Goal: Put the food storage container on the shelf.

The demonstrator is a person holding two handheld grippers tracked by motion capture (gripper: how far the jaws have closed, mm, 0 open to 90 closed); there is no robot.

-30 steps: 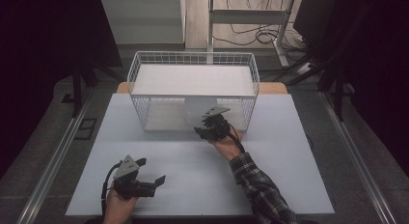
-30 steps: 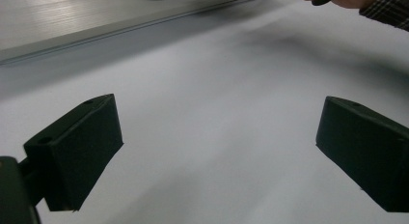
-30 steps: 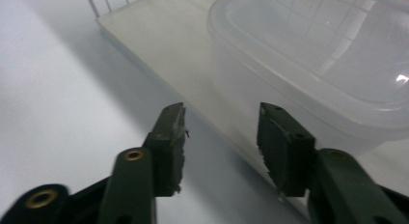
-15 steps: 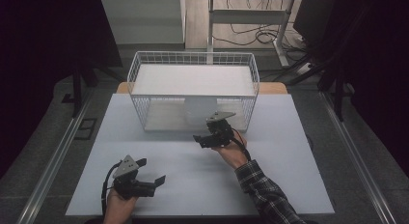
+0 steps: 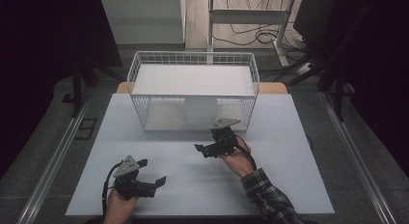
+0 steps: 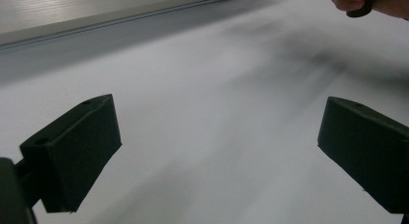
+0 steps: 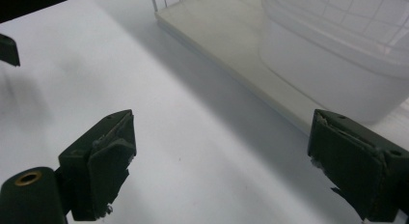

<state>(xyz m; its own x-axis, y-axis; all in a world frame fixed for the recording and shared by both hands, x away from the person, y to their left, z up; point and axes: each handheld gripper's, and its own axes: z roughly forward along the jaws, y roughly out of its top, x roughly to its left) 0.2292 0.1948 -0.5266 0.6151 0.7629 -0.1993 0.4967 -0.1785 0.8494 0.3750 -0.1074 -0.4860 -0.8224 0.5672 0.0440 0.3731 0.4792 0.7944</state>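
A flat white rectangular surface [image 5: 270,180] spans the middle of the high view. A white wire-mesh basket [image 5: 140,105] stands on its far half, holding a translucent white plastic tub [image 5: 200,110].

The left tongs [image 6: 217,151] point low across the white worktop [image 6: 212,89], their two black jaws standing wide apart with nothing between them, one at the lower left of the frame and one at the lower right. The bare white surface runs between and beyond them, crossed by soft grey shadows. A pale metal rail [image 6: 111,21] runs along the worktop's far edge at the top left. At the top right corner a hand [image 6: 357,1] grips a dark handle, well apart from the jaws.
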